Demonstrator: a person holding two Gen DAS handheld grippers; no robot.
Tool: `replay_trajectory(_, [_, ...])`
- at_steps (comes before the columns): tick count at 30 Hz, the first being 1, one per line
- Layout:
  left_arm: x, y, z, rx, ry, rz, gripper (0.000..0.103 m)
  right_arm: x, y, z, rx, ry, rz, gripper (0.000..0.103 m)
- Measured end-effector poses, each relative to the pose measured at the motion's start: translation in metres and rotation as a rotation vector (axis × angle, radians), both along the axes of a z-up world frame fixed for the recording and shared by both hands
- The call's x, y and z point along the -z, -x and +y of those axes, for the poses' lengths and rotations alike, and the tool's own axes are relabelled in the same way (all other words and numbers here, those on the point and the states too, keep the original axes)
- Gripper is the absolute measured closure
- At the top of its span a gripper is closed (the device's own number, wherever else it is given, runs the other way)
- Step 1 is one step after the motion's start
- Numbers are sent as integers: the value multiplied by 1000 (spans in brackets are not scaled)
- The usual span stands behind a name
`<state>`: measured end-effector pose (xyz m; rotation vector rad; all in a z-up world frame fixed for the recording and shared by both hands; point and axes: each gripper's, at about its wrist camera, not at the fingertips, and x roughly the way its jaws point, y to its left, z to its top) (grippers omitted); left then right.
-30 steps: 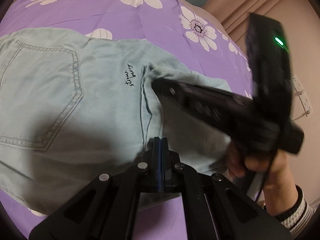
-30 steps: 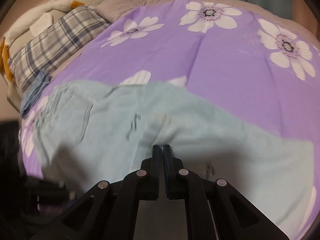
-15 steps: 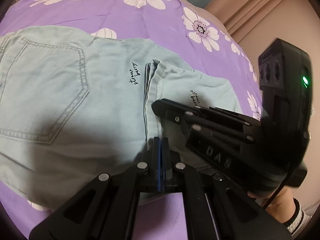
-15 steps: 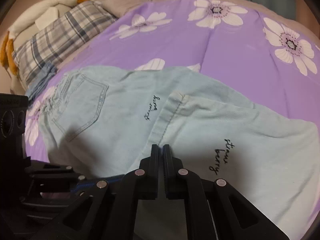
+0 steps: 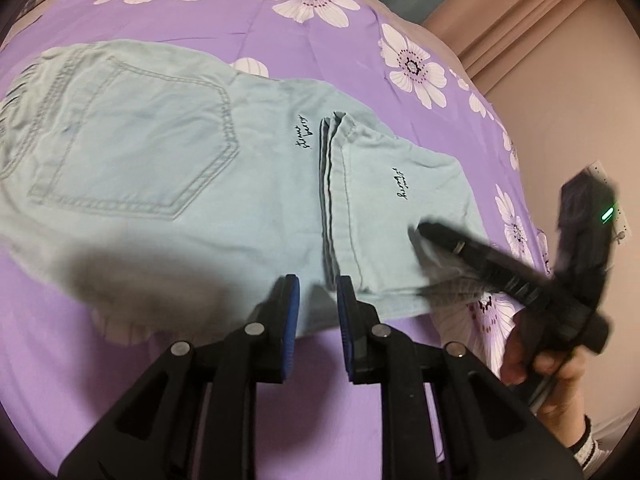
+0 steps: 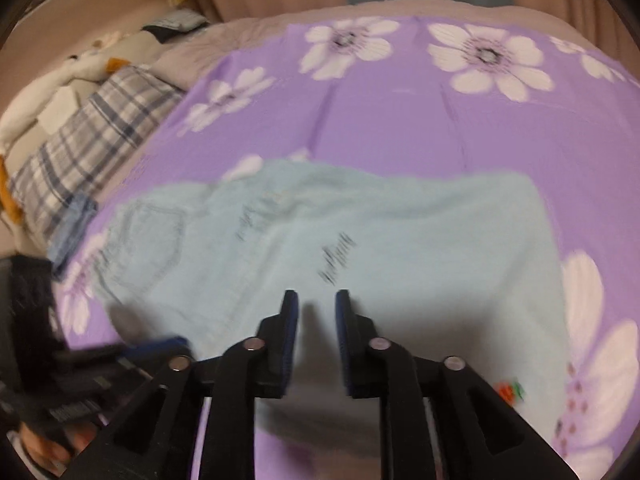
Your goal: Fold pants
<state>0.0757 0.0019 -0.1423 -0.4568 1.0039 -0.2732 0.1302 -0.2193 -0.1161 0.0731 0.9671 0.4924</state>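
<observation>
Both grippers, left gripper (image 5: 317, 300) and right gripper (image 6: 316, 312), opening empty above the folded pants' (image 5: 168, 168) near edge.

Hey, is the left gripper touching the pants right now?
Apart. In the left wrist view the left gripper has its opening jaws hovering with nothing between them, and the pants lie flat on the bedsheet.

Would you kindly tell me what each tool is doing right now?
Left tool: jaws opening, nothing between them, pants lying released.
Right tool: jaws opening, nothing held.
</observation>
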Motion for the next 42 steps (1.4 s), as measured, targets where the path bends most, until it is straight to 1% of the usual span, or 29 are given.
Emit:
replay_trajectory(1, [-1,4,2,-5,3,-2,82,8,4,-1,-1,18,16,77])
replay_trajectory(2, [-2,7,4,-9,7,-4,82,14,4,3,-5,27,25,76])
replay_trajectory(3, [-3,12,8,-12,10,-7,82,17,11,4,-11,43,5,75])
replay_trajectory(5, [-6,20,12,-19,13,-10,82,15,23,11,-26,79,-44,66])
replay_trajectory(6, [-8,23,13,-20,11,-11,82,14,27,15,-31,95,-54,64])
replay_trajectory(7, [-9,27,16,-24,0,-12,79,13,30,18,-33,103,-61,63])
replay_trajectory(8, [-10,31,18,-27,-15,-14,74,11,32,19,-33,114,-68,63])
replay_trajectory(9, [-10,35,21,-31,-25,-15,71,8,33,19,-30,119,-73,63])
replay_trajectory(10, [-10,40,24,-37,-31,-16,68,5,34,18,-28,115,-75,63])
replay_trajectory(13, [-8,50,40,-71,-19,-8,68,-4,38,13,-20,72,-93,63])
replay_trajectory(16, [-7,58,55,-114,22,-2,67,-14,41,10,-13,15,-112,63])
replay_trajectory(18, [-7,63,69,-152,57,-3,67,-14,42,11,-12,-21,-97,63])
replay_trajectory(20, [-8,69,86,-208,101,-7,62,-12,41,12,-4,-56,-61,63])
replay_trajectory(22, [-9,76,101,-263,132,-17,59,-14,41,16,-12,-67,-56,63])
replay_trajectory(23, [-10,79,109,-295,138,-20,59,-18,40,18,-22,-74,-64,63])
replay_trajectory(25, [-11,82,122,-350,140,-20,59,-40,33,24,-39,-115,-97,63])
replay_trajectory(27, [-12,83,134,-385,160,-26,58,-66,30,27,-45,-163,-154,63])
replay_trajectory(28, [-12,83,138,-402,170,-26,56,-83,28,29,-53,-201,-195,62])
replay_trajectory(29, [-11,82,143,-421,179,-27,53,-95,27,31,-64,-231,-226,56])
replay_trajectory(31, [-7,79,153,-465,221,-27,48,-103,26,37,-74,-257,-261,44])
replay_trajectory(32, [-5,76,156,-470,251,-23,46,-101,25,40,-76,-254,-259,44])
replay_trajectory(34, [2,69,160,-478,291,-11,46,-83,21,49,-86,-230,-210,44])
replay_trajectory(36, [9,59,162,-488,304,10,46,-54,19,59,-97,-198,-135,44])
replay_trajectory(38, [11,51,163,-503,308,5,46,-34,22,65,-101,-173,-94,44])
replay_trajectory(40, [10,45,164,-519,294,-5,46,-28,26,69,-107,-157,-97,44])
replay_trajectory(42, [11,38,168,-539,302,-12,46,-28,28,73,-129,-128,-120,44])
